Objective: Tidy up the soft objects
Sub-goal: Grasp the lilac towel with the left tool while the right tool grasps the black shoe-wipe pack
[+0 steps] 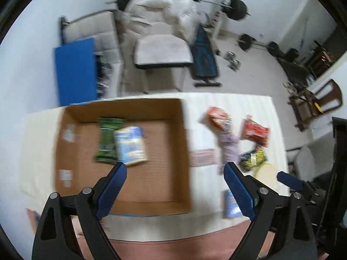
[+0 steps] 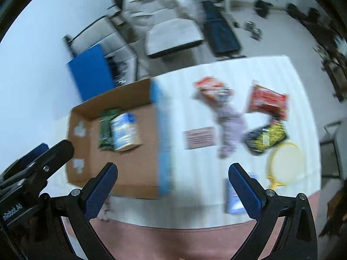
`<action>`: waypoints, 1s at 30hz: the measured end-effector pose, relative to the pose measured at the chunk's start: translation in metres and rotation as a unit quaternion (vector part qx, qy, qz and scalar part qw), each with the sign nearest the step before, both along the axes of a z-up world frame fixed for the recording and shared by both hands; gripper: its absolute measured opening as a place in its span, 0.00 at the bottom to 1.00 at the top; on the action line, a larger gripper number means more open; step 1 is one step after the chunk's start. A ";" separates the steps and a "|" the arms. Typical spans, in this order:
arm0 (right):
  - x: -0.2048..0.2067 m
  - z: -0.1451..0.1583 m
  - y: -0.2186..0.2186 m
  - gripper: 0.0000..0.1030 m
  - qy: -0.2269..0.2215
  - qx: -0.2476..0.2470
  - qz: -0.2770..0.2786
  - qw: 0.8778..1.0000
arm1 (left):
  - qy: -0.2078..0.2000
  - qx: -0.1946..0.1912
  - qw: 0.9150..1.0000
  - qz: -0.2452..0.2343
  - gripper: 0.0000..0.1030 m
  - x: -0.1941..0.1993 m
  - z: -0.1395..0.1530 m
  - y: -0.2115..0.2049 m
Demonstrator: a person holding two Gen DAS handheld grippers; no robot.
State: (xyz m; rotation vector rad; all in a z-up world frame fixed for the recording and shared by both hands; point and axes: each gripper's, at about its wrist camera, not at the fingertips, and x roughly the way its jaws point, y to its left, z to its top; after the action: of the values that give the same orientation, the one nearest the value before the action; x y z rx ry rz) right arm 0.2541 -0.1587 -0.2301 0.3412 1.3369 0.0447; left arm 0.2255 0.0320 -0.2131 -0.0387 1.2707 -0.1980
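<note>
Both claws hang spread wide and hold nothing: the left claw (image 1: 175, 179) sits over the near edge of the box (image 1: 65, 151), and the right claw (image 2: 173, 181) sits over the near edge of the desk (image 2: 271, 69) just right of the box. The loose soft things lie ahead and to the right of both claws, on the right half of the desk, so the right claw looks the nearer and the better placed for the next pick. The nearest candidate is likely the blue pack (image 2: 233, 197), which lies at the near edge right beside the right claw's right finger, its long axis running from the near edge toward the far edge, roughly in line with the fingers; a grip across its short width should suit, though blur hides its exact outline. Counted on the desk outside the box: one blue pack, one lilac cloth (image 2: 229, 125) running near to far, one orange pack (image 2: 211, 87), one red pack (image 2: 267, 100), one black-and-yellow pack (image 2: 265, 137), one yellow-rimmed round thing (image 2: 286, 158) and one pinkish card (image 2: 199, 137). Inside the box lie two: one green pack (image 1: 108, 138) and one pale blue pack (image 1: 130, 145), touching side by side.
</note>
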 end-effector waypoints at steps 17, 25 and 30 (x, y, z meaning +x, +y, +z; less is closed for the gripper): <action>0.041 -0.196 -0.215 0.88 0.191 0.078 -0.229 0.951 | 0.185 -0.014 0.982 -0.023 0.55 0.072 -0.166 -0.146; 0.052 -0.232 -0.216 0.70 0.238 0.036 -0.212 0.947 | 0.216 -0.021 0.976 -0.015 0.58 0.082 -0.192 -0.147; 0.050 -0.228 -0.202 0.48 0.233 -0.002 -0.133 0.963 | 0.244 -0.028 0.969 -0.035 0.57 0.082 -0.210 -0.161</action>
State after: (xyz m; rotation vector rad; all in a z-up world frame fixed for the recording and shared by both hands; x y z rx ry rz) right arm 0.3046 -0.3609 -0.4578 0.5483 1.7428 -0.2798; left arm 0.3078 -0.1291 -0.4231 -0.0958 1.7595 -0.2987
